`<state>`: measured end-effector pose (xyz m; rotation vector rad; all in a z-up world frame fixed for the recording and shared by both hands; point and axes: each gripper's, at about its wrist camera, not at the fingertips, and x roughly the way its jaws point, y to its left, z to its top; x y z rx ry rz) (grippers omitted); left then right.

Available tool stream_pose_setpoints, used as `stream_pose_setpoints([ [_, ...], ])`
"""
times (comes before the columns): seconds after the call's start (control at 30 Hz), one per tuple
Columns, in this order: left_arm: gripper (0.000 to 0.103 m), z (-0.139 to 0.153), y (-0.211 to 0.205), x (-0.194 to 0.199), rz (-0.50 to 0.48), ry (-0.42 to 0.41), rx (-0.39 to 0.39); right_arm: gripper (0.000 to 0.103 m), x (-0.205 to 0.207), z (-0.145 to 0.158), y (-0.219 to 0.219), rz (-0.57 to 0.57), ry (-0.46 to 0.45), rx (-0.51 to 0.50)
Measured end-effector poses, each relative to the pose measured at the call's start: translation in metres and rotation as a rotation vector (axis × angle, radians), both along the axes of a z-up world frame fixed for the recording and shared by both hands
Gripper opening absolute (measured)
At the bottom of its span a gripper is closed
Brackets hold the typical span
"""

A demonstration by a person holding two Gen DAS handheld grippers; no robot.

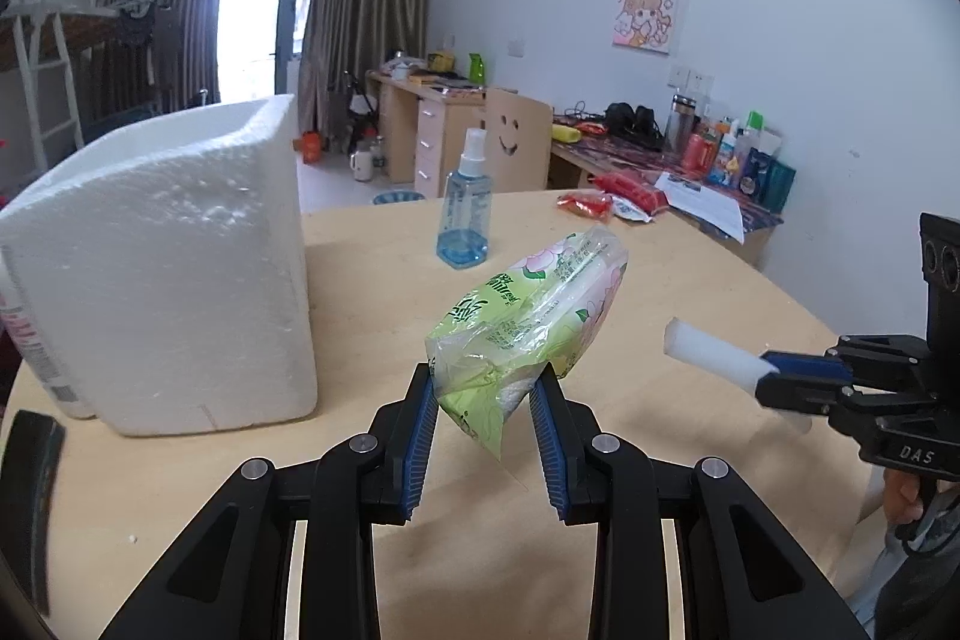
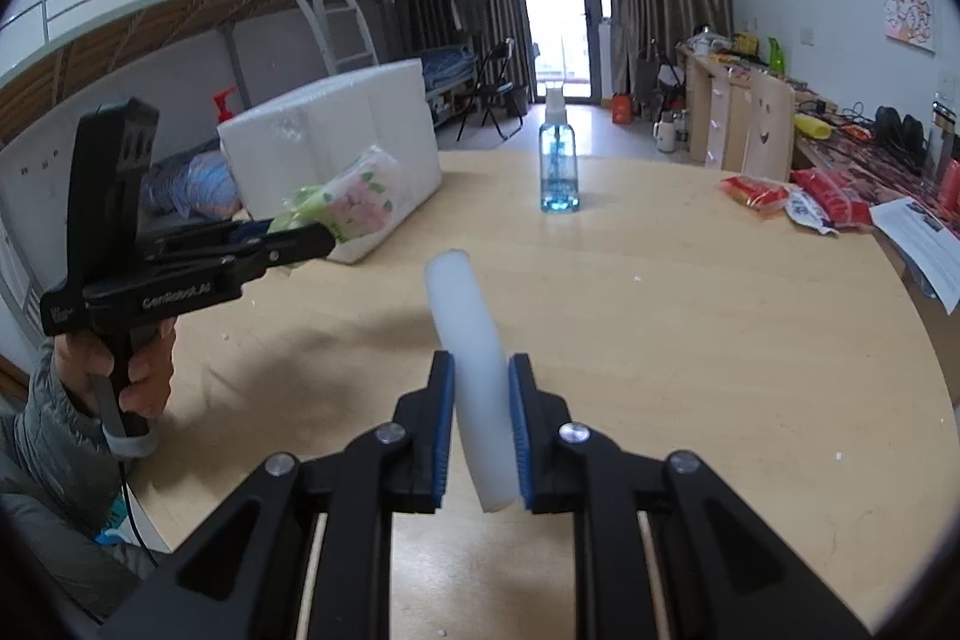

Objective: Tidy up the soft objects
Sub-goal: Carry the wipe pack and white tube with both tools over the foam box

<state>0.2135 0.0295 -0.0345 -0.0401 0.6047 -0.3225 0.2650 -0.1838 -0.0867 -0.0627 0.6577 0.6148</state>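
My left gripper is shut on a green and pink tissue pack and holds it above the wooden table; the pack also shows in the right wrist view. My right gripper is shut on a white foam bar, held above the table; the bar also shows in the left wrist view. A white foam box stands on the table to the left, and shows in the right wrist view behind the left gripper.
A blue spray bottle stands mid-table toward the far edge. Red snack packets and a paper sheet lie at the far right. A white bottle stands left of the foam box. Desks, a chair and bunk beds lie beyond.
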Motion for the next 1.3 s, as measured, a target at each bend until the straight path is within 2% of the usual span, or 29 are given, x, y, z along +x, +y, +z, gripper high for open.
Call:
stream_pose_setpoints([
  [0.1,0.033,0.007,0.005,-0.010,0.038,-0.008,-0.025,0.021,-0.008,0.005,-0.004,-0.029,-0.024,0.028],
  [0.23,0.033,0.020,0.011,-0.031,0.143,-0.072,-0.012,0.021,-0.015,0.010,-0.007,-0.071,-0.041,0.075],
  [0.4,0.033,0.028,0.017,-0.050,0.280,-0.129,0.041,0.021,-0.027,0.018,-0.010,-0.167,-0.101,0.101],
  [0.53,0.033,0.030,0.021,-0.066,0.351,-0.157,0.073,0.021,-0.034,0.022,-0.014,-0.193,-0.126,0.152],
  [0.83,0.033,0.035,0.029,-0.092,0.399,-0.198,0.137,0.021,-0.046,0.022,-0.001,-0.154,-0.170,0.152],
  [1.3,0.033,0.042,0.044,-0.118,0.448,-0.217,0.115,0.021,-0.053,0.027,0.022,-0.060,-0.187,0.147],
])
